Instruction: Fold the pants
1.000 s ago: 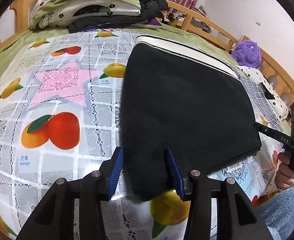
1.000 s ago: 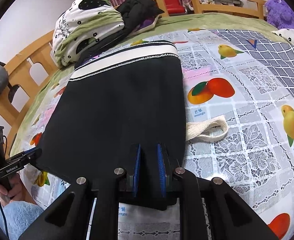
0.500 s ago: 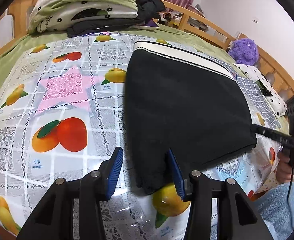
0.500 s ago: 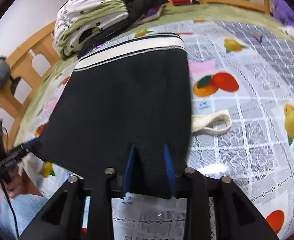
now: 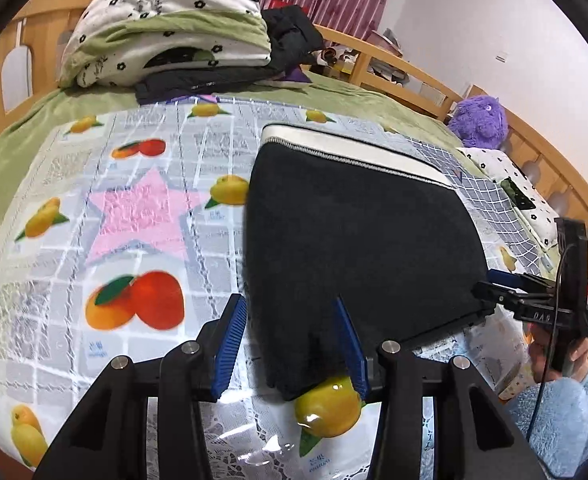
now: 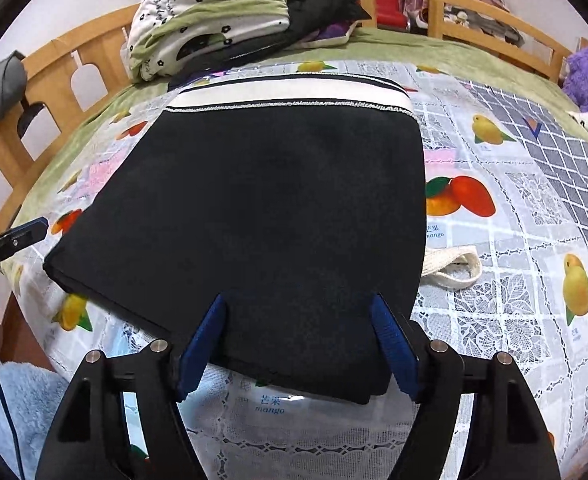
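Note:
The black pants [image 5: 357, 240] lie folded flat on the fruit-print cloth [image 5: 126, 220], with the white waistband [image 5: 357, 148] at the far end. They also show in the right wrist view [image 6: 262, 216]. My left gripper [image 5: 290, 344] is open and empty, its blue pads either side of the near left corner of the pants. My right gripper [image 6: 297, 344] is open wide and empty, just above the near edge of the pants. The right gripper also shows in the left wrist view [image 5: 533, 304], beside the pants' right corner.
A stack of folded bedding and dark clothes [image 5: 182, 40] sits at the head of the bed. A wooden rail [image 6: 473, 12] runs round the bed. A purple plush toy [image 5: 479, 120] is at the far right. A cream strap [image 6: 453, 268] lies right of the pants.
My right gripper has opened from nearly shut on the pants' near edge to wide open. Both grippers have drawn back slightly. The pants lie still.

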Demonstrator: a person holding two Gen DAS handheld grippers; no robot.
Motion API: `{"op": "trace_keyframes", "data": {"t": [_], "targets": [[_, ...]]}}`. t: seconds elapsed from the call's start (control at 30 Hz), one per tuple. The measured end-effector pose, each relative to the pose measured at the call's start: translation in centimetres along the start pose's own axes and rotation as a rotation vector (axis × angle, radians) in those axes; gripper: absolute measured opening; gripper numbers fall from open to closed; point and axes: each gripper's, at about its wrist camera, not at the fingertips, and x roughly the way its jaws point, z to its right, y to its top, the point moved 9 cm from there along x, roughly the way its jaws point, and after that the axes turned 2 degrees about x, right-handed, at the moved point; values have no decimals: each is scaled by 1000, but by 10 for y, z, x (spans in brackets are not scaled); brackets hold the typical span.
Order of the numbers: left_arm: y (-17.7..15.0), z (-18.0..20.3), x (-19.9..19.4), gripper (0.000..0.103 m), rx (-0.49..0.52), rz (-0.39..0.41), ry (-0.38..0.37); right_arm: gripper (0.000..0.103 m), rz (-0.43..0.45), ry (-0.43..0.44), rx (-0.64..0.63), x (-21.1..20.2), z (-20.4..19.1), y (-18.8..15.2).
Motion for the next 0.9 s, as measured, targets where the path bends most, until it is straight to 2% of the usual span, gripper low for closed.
{"op": "trace_keyframes", "data": {"t": [0.07, 0.13, 0.23, 0.33, 0.5, 0.6, 0.67, 0.7, 0.77, 0.83, 0.9], "targets": [[5, 2, -2, 43, 17, 10, 6, 70, -25, 37, 27, -2, -1, 6], [14, 5, -3, 43, 32, 21, 3, 63, -13, 69, 45, -9, -3, 14], [32, 4, -1, 43, 16, 40, 2, 63, 65, 28, 73, -21, 2, 39], [48, 4, 6, 43, 15, 56, 0, 62, 123, 27, 101, -27, 6, 68], [83, 9, 36, 43, 42, 76, 39, 56, 195, 0, 94, -18, 9, 110], [104, 15, 60, 43, 72, 89, 49, 48, 202, -8, 77, 7, 11, 139], [120, 20, 83, 43, 83, 92, 43, 35, 211, -16, 56, 24, 13, 154], [126, 22, 91, 43, 85, 96, 39, 32, 213, -17, 48, 33, 14, 160], [140, 23, 116, 43, 78, 103, 34, 31, 197, -23, 42, 56, 17, 167], [145, 21, 143, 43, 83, 75, 52, 31, 163, -30, 37, 85, 23, 168], [142, 17, 179, 43, 94, -1, 93, 31, 124, -23, 30, 104, 29, 168]]}}
